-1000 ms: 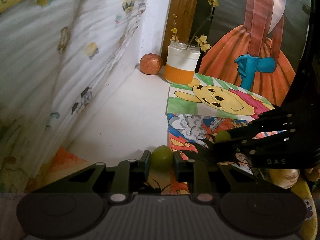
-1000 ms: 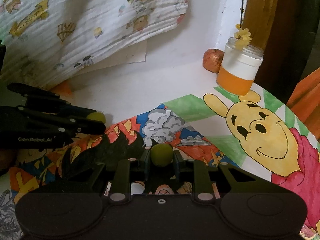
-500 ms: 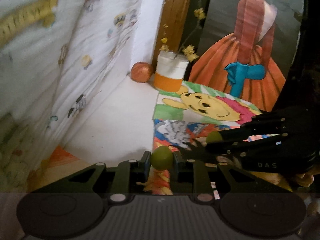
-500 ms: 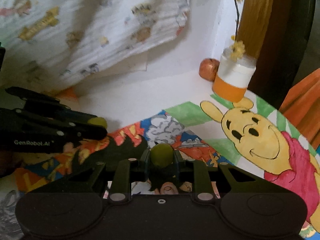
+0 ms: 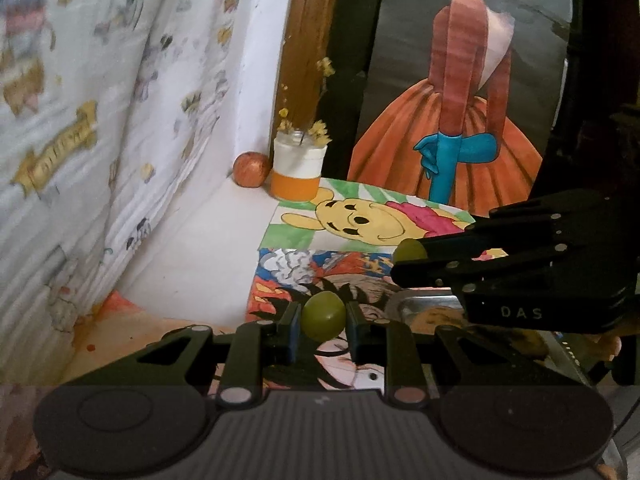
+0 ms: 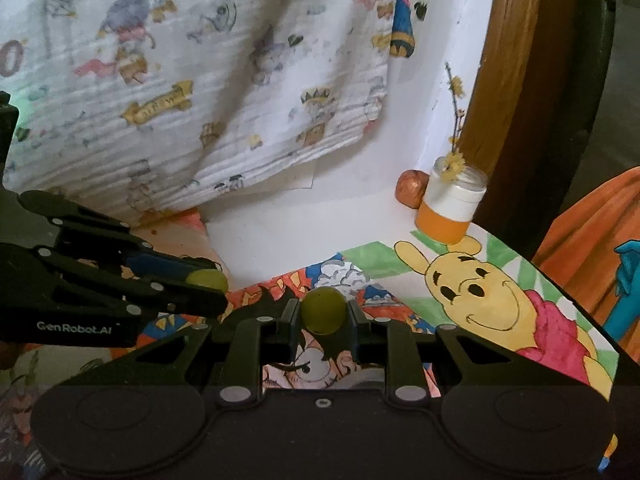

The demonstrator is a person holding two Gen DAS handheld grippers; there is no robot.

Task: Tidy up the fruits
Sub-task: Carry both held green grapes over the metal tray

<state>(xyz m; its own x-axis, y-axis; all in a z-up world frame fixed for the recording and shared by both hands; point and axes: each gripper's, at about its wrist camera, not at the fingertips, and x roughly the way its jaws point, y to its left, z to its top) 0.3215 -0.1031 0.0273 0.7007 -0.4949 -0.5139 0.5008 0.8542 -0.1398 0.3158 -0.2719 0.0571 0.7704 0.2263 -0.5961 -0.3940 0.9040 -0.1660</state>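
Grapes are the risk: the left tool and right tool each clamp one small green grape, round and soft, liable to squirt free or burst above the table.

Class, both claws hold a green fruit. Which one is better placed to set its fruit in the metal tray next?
Likely right. In the left wrist view the right claw, shut on its green fruit, hangs over the metal tray; the left claw is off to the tray's side.
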